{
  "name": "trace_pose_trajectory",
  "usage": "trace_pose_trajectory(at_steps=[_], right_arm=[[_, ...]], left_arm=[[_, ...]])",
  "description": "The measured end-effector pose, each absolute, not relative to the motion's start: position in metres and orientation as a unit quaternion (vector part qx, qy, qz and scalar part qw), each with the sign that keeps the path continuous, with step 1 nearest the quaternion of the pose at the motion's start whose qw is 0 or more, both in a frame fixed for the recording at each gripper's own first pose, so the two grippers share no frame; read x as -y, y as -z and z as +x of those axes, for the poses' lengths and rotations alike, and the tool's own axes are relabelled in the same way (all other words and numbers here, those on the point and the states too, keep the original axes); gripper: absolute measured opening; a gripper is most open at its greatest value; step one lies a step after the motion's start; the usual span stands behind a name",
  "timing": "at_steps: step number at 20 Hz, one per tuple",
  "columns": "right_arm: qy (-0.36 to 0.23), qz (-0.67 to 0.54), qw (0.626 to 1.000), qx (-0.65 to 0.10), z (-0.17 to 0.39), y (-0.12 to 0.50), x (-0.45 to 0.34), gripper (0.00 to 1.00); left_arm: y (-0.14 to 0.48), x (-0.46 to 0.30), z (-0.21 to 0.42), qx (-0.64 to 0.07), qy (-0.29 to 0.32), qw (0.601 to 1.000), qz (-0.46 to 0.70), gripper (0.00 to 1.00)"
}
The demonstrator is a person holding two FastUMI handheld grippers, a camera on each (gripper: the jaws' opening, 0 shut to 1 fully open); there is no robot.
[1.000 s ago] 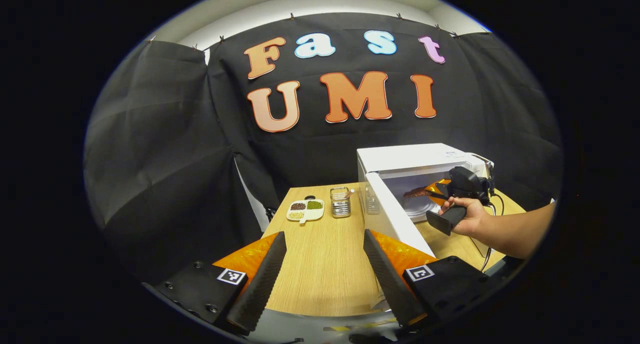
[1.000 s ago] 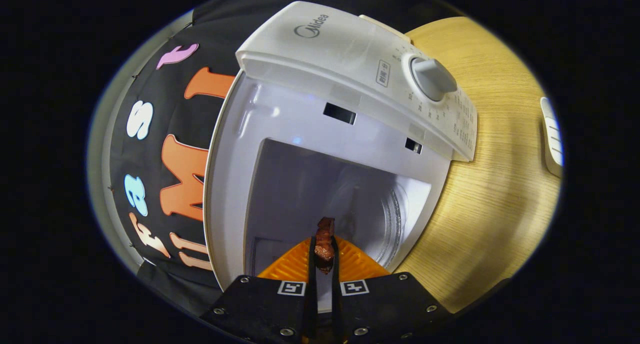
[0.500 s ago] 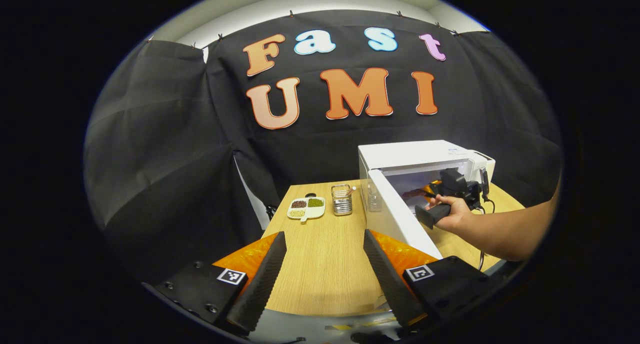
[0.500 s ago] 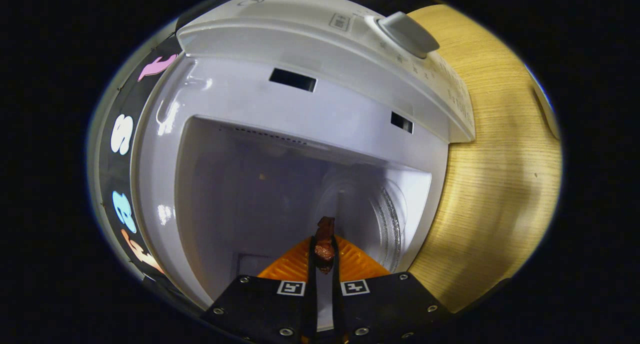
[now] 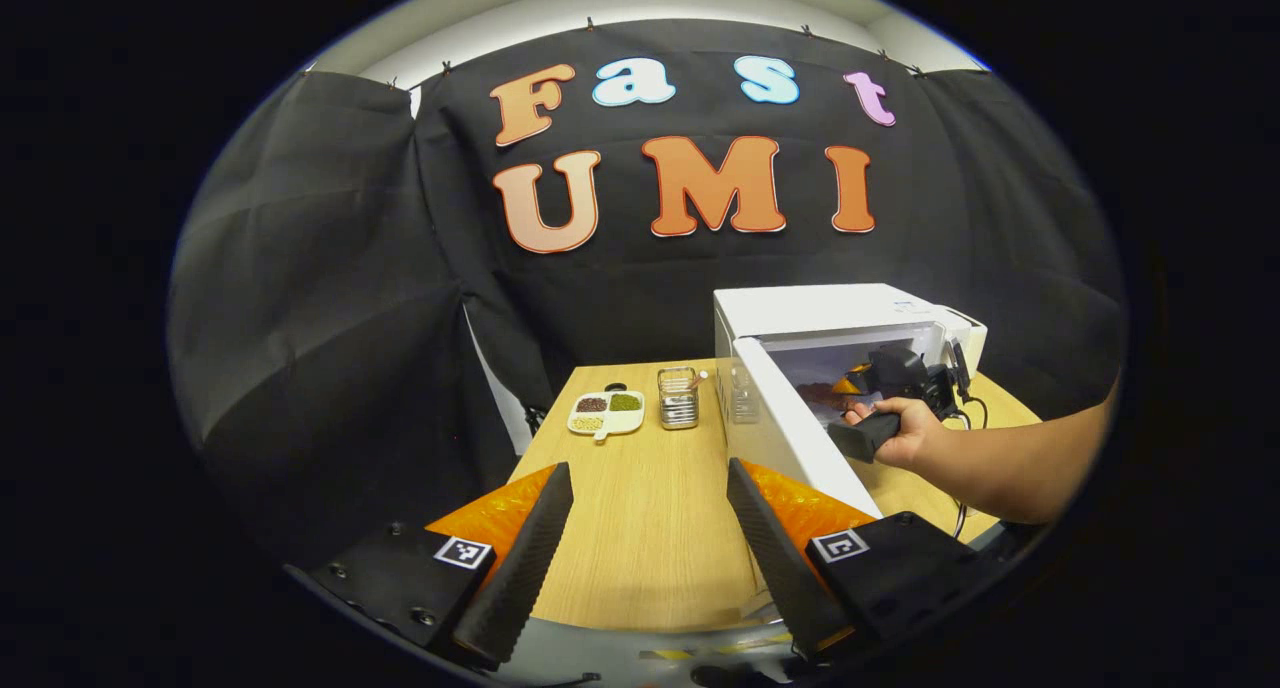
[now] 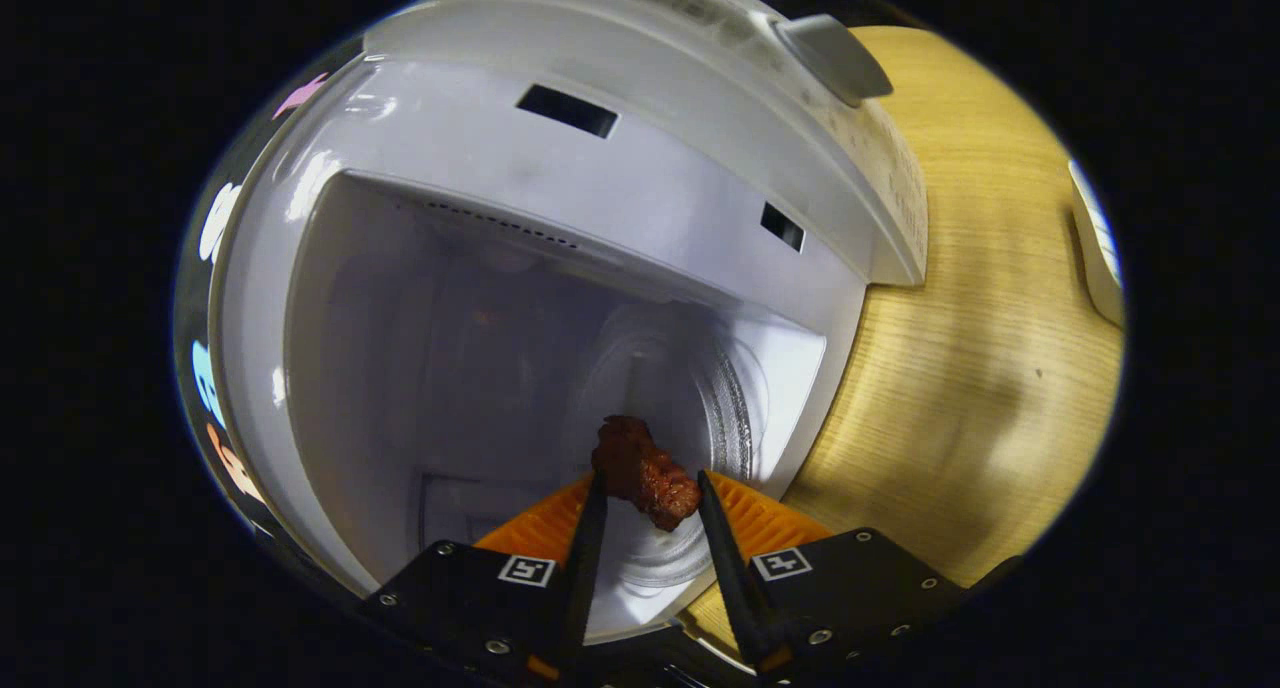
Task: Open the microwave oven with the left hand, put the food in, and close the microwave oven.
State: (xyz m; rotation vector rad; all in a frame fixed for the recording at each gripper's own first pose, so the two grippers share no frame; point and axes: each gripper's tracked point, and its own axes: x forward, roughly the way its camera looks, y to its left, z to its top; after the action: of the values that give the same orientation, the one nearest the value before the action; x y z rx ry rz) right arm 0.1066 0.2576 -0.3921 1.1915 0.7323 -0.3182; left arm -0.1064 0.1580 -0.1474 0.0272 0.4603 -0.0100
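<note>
Brown food [image 6: 645,473] sits between the right gripper [image 6: 648,513] fingers, which are spread apart, so it looks released or nearly so, just inside the microwave oven [image 6: 640,168] cavity over the glass turntable [image 6: 700,388]. Door [image 5: 790,423] stands open. Left gripper [image 5: 645,538] is open, empty, hovering over the desk [image 5: 640,488]. Step in hand: placing the food. Next: back the right gripper out, left pushes the door shut.
</note>
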Motion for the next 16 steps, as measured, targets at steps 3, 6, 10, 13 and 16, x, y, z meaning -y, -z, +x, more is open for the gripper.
trace_pose_trajectory(at_steps=[3, 6, 10, 13, 16], right_arm=[[0.124, 0.51, 0.775, -0.352, 0.098, 0.389, -0.248, 0.71], [0.101, 0.478, 0.799, -0.35, 0.08, 0.375, -0.235, 0.8], [0.066, 0.436, 0.828, -0.345, 0.053, 0.353, -0.217, 0.81], [0.048, 0.396, 0.853, -0.336, 0.027, 0.328, -0.191, 0.81], [0.05, 0.362, 0.878, -0.308, 0.01, 0.298, -0.159, 0.81]], left_arm=[[0.152, -0.155, -0.108, -0.229, 0.017, 0.973, 0.009, 0.93], [0.161, -0.156, -0.109, -0.231, 0.029, 0.972, 0.006, 0.92], [0.176, -0.157, -0.103, -0.238, 0.057, 0.97, -0.008, 0.92], [0.196, -0.154, -0.095, -0.247, 0.087, 0.965, -0.001, 0.93], [0.22, -0.148, -0.09, -0.264, 0.115, 0.958, -0.001, 0.93]])
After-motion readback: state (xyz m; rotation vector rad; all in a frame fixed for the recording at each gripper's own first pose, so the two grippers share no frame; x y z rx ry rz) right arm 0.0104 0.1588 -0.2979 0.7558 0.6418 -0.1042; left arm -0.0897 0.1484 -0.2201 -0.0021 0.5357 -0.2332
